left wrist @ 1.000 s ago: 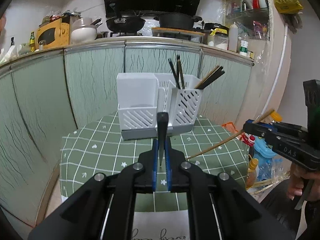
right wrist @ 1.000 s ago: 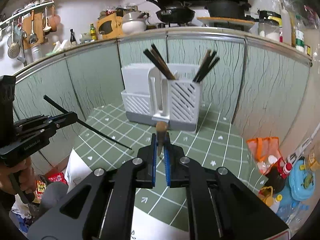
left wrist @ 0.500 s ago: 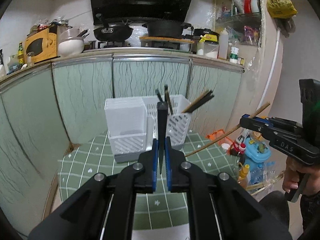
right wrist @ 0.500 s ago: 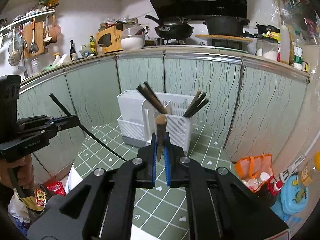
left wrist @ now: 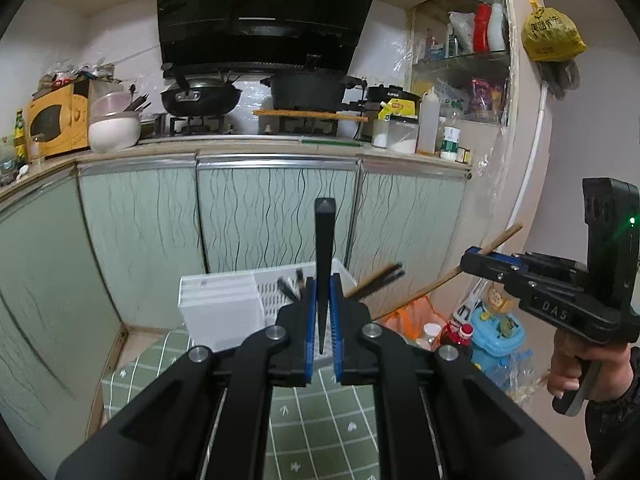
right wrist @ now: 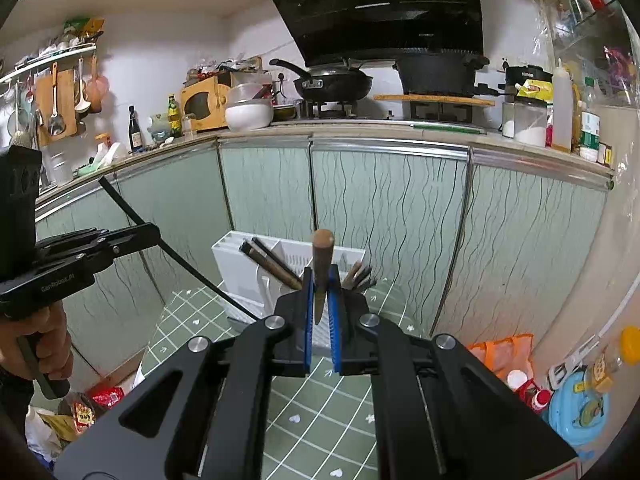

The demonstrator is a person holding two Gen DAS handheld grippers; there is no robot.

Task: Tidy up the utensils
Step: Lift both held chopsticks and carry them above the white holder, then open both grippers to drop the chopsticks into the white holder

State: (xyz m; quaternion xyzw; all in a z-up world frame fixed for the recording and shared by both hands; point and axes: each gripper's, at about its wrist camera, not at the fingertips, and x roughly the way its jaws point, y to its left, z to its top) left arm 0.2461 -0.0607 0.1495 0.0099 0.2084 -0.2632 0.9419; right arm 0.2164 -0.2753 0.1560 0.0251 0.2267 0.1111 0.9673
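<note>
My left gripper (left wrist: 322, 300) is shut on a black chopstick (left wrist: 323, 248) that points up and forward; it also shows in the right wrist view (right wrist: 176, 256). My right gripper (right wrist: 320, 296) is shut on a brown wooden chopstick (right wrist: 321, 264), also seen at the right of the left wrist view (left wrist: 444, 280). Both grippers hover above the white utensil holder (left wrist: 224, 312), which also shows in the right wrist view (right wrist: 236, 260) and stands on the green checked table (left wrist: 320, 412). Dark chopsticks (right wrist: 272, 264) stand in its slotted compartments.
Green cabinet doors (left wrist: 276, 212) rise just behind the table, under a counter with a wok (left wrist: 200, 98) and a pot (left wrist: 308, 88). Bags and bottles (left wrist: 496, 332) crowd the floor to the right. A paper sheet lies near the table's front edge.
Both grippers have risen and tilted up with their chopsticks. The holder has dropped lower in both views and now sits partly behind the fingers.
</note>
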